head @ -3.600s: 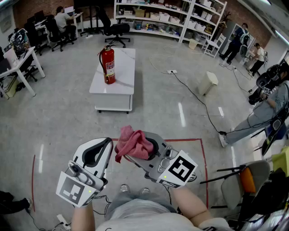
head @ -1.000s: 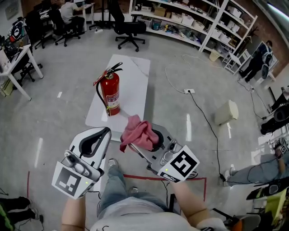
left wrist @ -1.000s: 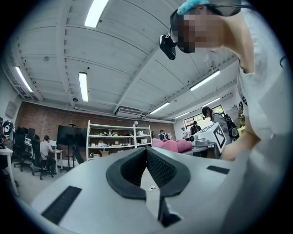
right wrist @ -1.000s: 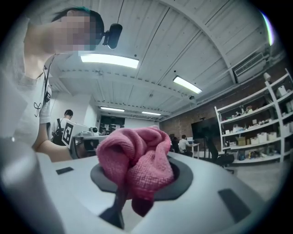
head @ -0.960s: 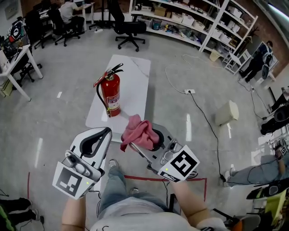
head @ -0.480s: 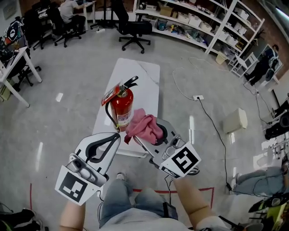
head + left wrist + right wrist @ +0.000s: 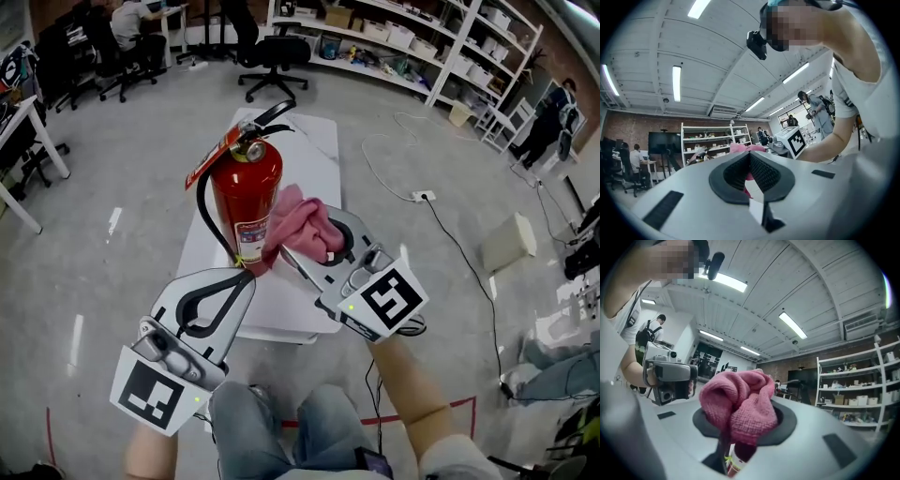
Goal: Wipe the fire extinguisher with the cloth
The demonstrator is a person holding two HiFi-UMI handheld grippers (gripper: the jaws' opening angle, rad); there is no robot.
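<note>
Steps forward bring the fire extinguisher (image 7: 246, 202) just beside my cloth (image 7: 305, 221), so wiping can start. My right gripper (image 7: 296, 246) pinches the cloth; my left gripper (image 7: 244, 277) is closed, empty.

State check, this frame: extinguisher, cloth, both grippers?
Fire extinguisher: upright on the white table.
Cloth: bunched, beside the extinguisher's body.
Right gripper: shut on the cloth.
Left gripper: shut, empty.
</note>
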